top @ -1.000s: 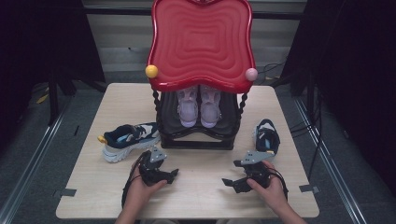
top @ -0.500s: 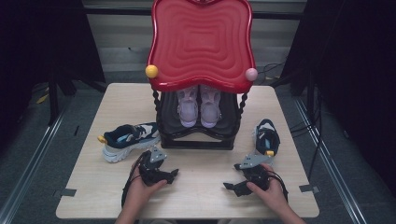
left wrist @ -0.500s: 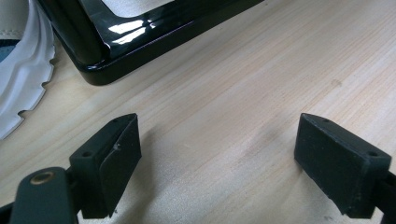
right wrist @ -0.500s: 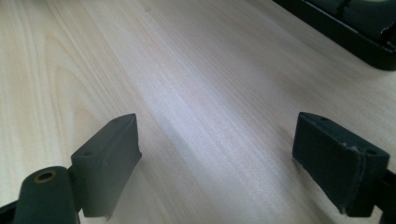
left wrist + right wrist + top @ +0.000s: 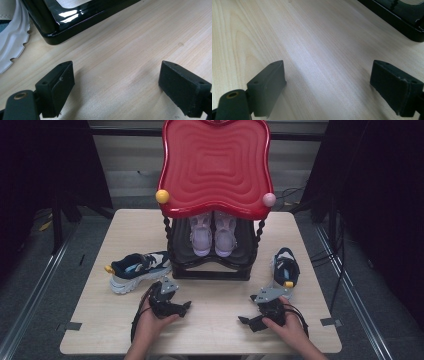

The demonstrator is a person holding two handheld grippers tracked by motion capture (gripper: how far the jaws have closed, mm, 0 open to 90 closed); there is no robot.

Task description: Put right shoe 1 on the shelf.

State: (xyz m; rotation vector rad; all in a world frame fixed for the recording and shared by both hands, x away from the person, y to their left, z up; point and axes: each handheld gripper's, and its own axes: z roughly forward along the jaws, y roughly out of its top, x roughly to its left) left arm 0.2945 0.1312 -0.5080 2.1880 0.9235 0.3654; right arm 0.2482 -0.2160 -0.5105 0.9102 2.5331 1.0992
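Note:
A rack with a wavy red top (image 5: 216, 165) and a black base (image 5: 212, 270) stands mid-table, with a pair of pale lilac sneakers (image 5: 212, 234) on its lower shelf. One navy and white sneaker (image 5: 137, 270) lies left of the rack, and its mate (image 5: 286, 267) lies to the right. My left gripper (image 5: 185, 306) rests on the table in front of the rack's left corner, open over bare wood (image 5: 117, 82). My right gripper (image 5: 243, 321) lies near the front right, also open with nothing between its jaws (image 5: 327, 80).
The wooden table (image 5: 215, 335) has its front edge just behind both hands. The rack's glossy black base (image 5: 75, 15) and the left sneaker's white sole (image 5: 11, 47) sit close ahead of the left gripper. The base's corner (image 5: 404, 20) lies ahead and right of the right gripper.
The right gripper has shifted slightly toward the table's near edge. The left gripper has stayed where it was. Both remain open.

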